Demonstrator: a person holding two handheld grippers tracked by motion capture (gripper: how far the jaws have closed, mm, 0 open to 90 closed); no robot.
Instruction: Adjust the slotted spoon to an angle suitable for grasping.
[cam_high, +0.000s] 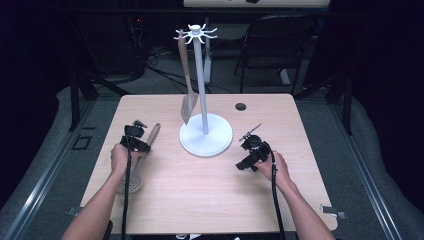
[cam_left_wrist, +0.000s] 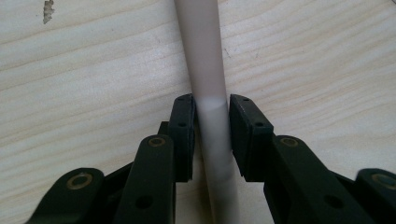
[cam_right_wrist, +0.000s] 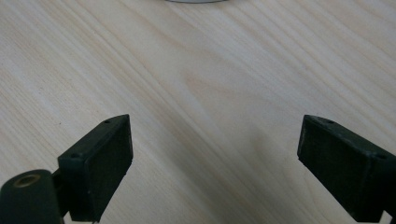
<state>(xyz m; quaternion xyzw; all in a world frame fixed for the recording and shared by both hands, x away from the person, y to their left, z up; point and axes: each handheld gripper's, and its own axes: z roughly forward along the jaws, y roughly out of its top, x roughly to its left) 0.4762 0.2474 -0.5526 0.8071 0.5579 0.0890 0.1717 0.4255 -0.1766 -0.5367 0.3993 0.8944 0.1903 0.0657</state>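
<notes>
A slotted spoon lies flat on the left of the wooden table (cam_high: 200, 195), its perforated head (cam_high: 131, 184) toward me and its pale handle (cam_high: 153, 133) pointing away. My left gripper (cam_high: 141, 148) points down over that handle. In the left gripper view both black pads (cam_left_wrist: 183, 135) sit against the sides of the handle (cam_left_wrist: 205, 70), which runs up between them. My right gripper (cam_high: 246, 151) rests low at the right of the stand's base with its jaws wide apart; its pads (cam_right_wrist: 100, 163) have bare wood between them.
A white utensil stand (cam_high: 201, 75) rises from a round base (cam_high: 206, 136) at the table's middle, with hooks on top. A brown spatula (cam_high: 187, 97) hangs from one hook. A cable hole (cam_high: 240, 106) is behind the base. A dark chair (cam_high: 280, 45) stands beyond the table.
</notes>
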